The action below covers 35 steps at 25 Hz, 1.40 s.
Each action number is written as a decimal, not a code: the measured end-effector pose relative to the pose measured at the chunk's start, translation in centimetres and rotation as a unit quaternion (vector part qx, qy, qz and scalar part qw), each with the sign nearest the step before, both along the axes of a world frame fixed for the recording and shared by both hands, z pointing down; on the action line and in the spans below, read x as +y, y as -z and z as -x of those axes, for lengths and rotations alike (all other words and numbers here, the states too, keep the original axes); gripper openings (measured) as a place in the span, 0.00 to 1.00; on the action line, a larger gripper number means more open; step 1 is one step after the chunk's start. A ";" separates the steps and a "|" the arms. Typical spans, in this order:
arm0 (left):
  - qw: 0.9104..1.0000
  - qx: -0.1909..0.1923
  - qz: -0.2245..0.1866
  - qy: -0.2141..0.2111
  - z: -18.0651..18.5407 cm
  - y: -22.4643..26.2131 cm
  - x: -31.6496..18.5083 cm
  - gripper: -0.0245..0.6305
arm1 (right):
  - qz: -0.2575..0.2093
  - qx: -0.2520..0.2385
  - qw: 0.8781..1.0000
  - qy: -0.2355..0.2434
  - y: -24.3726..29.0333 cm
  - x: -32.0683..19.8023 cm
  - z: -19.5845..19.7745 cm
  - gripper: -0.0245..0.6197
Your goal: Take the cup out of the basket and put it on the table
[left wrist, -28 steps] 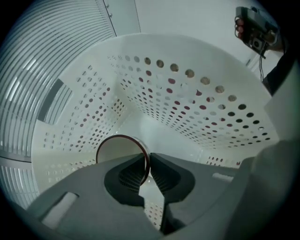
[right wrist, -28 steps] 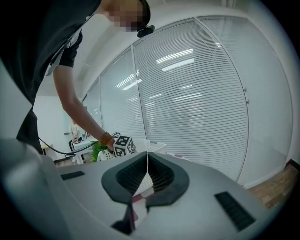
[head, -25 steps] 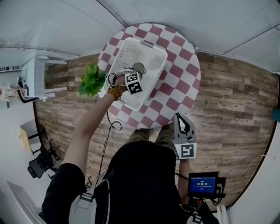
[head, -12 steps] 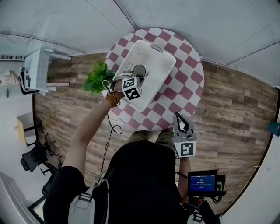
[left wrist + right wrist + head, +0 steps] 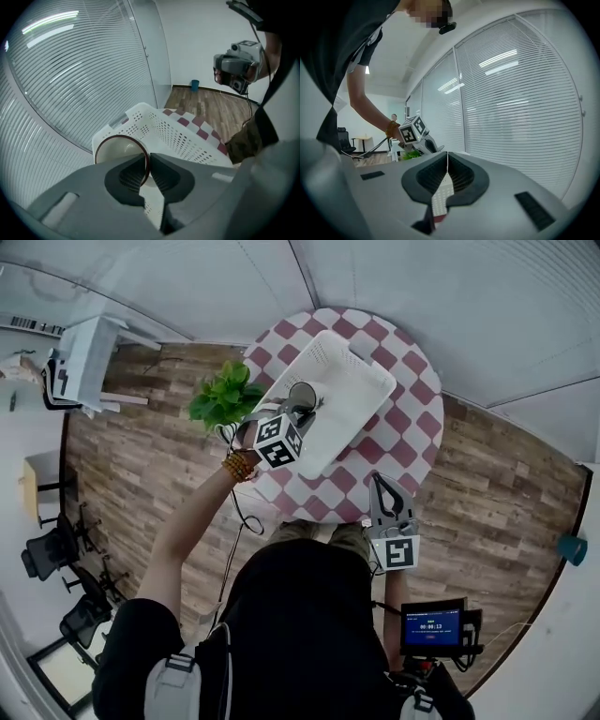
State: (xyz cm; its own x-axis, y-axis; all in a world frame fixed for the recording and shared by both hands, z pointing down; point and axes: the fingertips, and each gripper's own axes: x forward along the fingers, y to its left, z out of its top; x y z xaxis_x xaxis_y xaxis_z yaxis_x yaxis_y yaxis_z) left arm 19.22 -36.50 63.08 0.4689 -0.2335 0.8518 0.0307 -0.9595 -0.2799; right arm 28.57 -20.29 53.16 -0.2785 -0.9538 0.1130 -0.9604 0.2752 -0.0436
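Observation:
The cup [image 5: 119,147] is cream inside with a dark red rim. My left gripper [image 5: 146,159] is shut on its rim, one jaw inside the cup and one outside, and holds it tilted over the white perforated basket [image 5: 187,131]. In the head view the cup [image 5: 302,395] hangs at the left side of the basket [image 5: 361,390], with the left gripper [image 5: 302,412] below it. The basket stands on the round checked table [image 5: 412,427]. My right gripper [image 5: 380,482] rests over the table's near edge, and in its own view the right gripper [image 5: 447,161] is shut and holds nothing.
A green potted plant [image 5: 225,397] stands at the table's left edge, close to my left wrist. Window blinds [image 5: 70,70] run behind the table. A small screen [image 5: 433,626] sits low at the right, over the wooden floor [image 5: 487,493].
The left gripper, still holding the cup, has moved from the basket's middle toward its left near edge. The right gripper has stayed in place.

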 end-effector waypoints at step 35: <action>0.916 0.366 -0.050 0.157 6.0 16.0 0.4 0.09 | -0.084 0.089 0.983 0.138 8.3 -12.0 9.3 0.05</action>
